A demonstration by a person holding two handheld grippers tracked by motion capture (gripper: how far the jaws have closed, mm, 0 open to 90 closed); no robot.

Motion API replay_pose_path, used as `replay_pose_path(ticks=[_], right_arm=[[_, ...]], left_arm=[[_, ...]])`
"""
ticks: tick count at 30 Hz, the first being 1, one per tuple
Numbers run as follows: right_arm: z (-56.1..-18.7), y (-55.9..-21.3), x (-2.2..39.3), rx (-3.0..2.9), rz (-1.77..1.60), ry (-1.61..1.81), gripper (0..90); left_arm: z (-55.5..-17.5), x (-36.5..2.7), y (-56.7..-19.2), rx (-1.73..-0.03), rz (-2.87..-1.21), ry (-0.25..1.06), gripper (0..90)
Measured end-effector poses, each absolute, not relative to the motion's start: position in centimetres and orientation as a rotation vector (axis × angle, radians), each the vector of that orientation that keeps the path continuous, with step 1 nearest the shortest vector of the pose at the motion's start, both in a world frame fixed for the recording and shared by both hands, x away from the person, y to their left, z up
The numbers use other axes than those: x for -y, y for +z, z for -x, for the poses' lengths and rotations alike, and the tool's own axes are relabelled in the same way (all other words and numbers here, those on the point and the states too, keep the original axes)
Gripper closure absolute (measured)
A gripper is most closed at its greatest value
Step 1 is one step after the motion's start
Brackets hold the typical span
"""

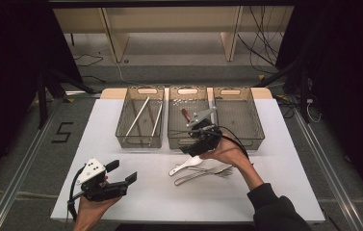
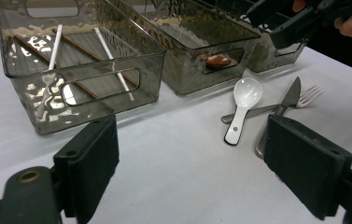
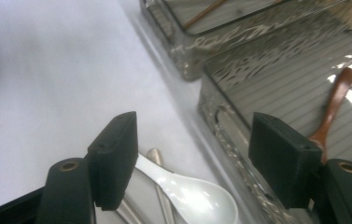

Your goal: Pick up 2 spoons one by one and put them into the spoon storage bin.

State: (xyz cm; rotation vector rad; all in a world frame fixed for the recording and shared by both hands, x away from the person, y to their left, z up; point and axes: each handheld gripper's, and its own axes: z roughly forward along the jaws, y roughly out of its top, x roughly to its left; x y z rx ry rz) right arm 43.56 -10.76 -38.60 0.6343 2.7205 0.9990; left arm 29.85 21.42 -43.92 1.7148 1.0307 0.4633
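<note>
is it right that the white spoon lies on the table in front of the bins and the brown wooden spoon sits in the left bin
Not quite. The wooden spoon sits in the middle bin, as the right gripper view and the high view show; the left bin holds chopsticks. The white spoon does lie on the table in front of the bins.

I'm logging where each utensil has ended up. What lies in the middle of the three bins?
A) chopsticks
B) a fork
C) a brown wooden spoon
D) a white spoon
C: a brown wooden spoon lies on the floor of the middle bin, while the white spoon and the fork lie on the table in front of the bins, and the chopsticks lie in the left bin.
</note>
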Motion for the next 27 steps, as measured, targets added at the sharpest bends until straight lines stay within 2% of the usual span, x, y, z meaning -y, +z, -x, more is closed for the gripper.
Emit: replay_pose_path(ticks=[11, 27], right_arm=[[-42.6, -41.2, 9.2, -2.787, -0.568, 0.921, 32.8], [-42.1, -43.2, 7.4, -2.867, -0.435, 0.785, 33.7]], left_arm=[[-29.9, -21.5, -43.9, -1.032, -1.713, 0.463, 18.0], [-29.8, -21.4, -43.9, -1.03, -1.714, 0.464, 18.0]])
